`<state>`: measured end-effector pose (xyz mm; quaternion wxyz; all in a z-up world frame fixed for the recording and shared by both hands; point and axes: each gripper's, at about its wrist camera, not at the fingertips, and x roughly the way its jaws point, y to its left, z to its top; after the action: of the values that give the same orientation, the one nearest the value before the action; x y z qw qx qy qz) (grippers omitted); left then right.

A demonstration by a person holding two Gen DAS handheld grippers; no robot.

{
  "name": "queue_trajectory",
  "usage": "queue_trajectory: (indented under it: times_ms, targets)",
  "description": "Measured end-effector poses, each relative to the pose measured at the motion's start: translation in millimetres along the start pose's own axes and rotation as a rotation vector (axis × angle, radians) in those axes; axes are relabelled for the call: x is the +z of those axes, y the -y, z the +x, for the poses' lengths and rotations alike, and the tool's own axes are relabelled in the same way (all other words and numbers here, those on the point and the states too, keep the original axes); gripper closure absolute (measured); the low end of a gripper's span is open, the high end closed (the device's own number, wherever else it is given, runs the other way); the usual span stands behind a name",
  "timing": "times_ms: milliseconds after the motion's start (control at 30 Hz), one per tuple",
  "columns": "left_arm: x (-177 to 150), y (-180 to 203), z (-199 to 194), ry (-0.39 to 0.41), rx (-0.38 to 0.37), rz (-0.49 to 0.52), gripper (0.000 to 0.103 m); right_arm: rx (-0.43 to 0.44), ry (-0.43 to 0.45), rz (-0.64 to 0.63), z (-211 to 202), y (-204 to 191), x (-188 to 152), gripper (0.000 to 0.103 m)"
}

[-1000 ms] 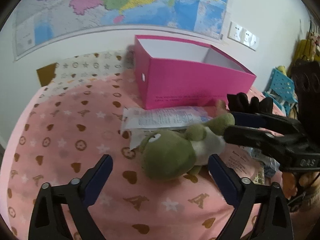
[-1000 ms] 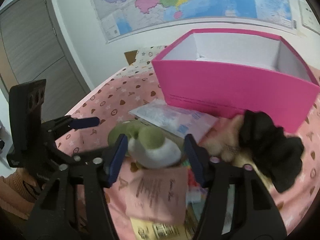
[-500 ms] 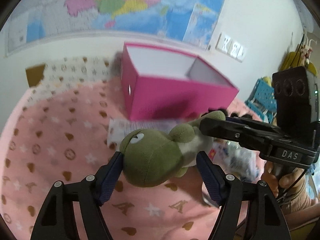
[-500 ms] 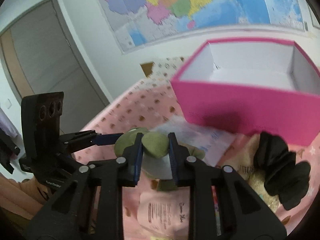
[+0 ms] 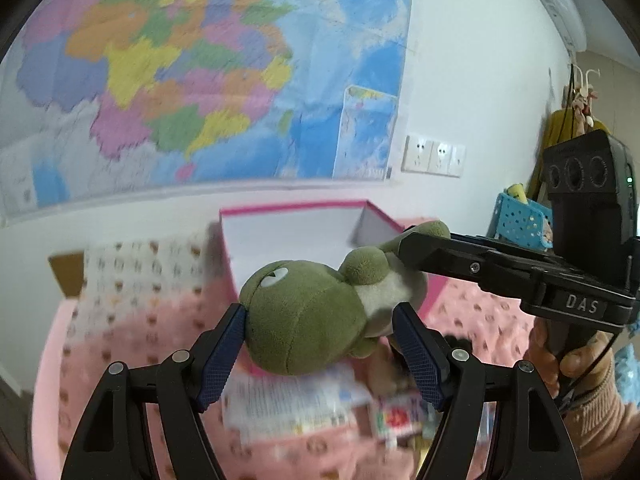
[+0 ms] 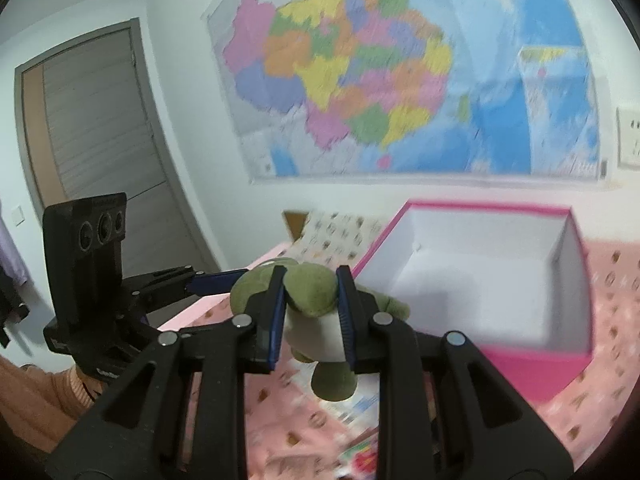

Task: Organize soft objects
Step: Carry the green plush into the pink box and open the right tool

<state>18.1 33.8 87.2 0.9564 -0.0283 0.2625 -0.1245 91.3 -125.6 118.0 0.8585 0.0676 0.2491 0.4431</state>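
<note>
A green plush toy (image 5: 296, 320) with a white belly hangs in the air above the pink bedspread (image 5: 100, 344), held from two sides. My left gripper (image 5: 320, 320) is shut on its big head, one blue pad on each side. My right gripper (image 6: 311, 284) is shut on its narrower body (image 6: 310, 294), with a leg dangling below. In the left wrist view the right gripper (image 5: 416, 246) comes in from the right. In the right wrist view the left gripper (image 6: 216, 278) comes in from the left. The open pink box (image 6: 480, 210) with a white inside stands just behind the toy.
Printed papers and small packets (image 5: 296, 404) lie on the bedspread under the toy. A wall map (image 5: 200, 80) and sockets (image 5: 434, 156) are behind the box. A blue basket (image 5: 520, 220) is at the right, a grey door (image 6: 100, 140) at the left. A person's hand (image 5: 576, 360) holds the right gripper.
Both grippers closed on the plush toy as it lay on the bedspread and lifted it. The papers and black fabric fell away below, and the box's inside came into view.
</note>
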Motion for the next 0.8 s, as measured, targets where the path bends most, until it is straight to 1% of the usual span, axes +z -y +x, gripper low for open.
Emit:
queue_trajectory:
  times_ms: [67, 200, 333, 467, 533, 633, 733, 800]
  targets:
    - [12.5, -0.3, 16.1, -0.002, 0.005, 0.023, 0.027, -0.018, 0.004, -0.002, 4.5, 11.8, 9.9, 0.076]
    - [26.2, -2.8, 47.6, -0.031, 0.019, 0.028, 0.027, -0.040, -0.017, 0.030, 21.8, 38.7, 21.7, 0.076]
    - [30.6, -8.3, 77.3, -0.066, 0.034, 0.022, 0.027, -0.060, -0.048, 0.056, 41.5, 62.5, 20.0, 0.076]
    - [25.3, -13.6, 103.0, -0.113, 0.058, 0.028, 0.027, -0.064, -0.113, 0.110, 62.9, 87.2, 7.7, 0.076]
    - [20.6, -15.9, 110.5, -0.131, 0.064, 0.029, 0.029, -0.065, -0.144, 0.124, 72.6, 95.0, 0.4, 0.076]
    - [15.2, -17.7, 117.6, -0.150, 0.071, 0.037, 0.030, -0.056, -0.177, 0.119, 84.3, 96.0, -4.8, 0.076]
    - [14.2, -16.6, 120.3, -0.154, 0.099, 0.054, 0.030, -0.041, -0.226, 0.115, 96.2, 94.4, -10.2, 0.076]
    - [12.9, -17.4, 119.9, -0.153, 0.121, 0.060, 0.030, -0.057, -0.240, 0.105, 100.9, 93.7, -13.6, 0.075]
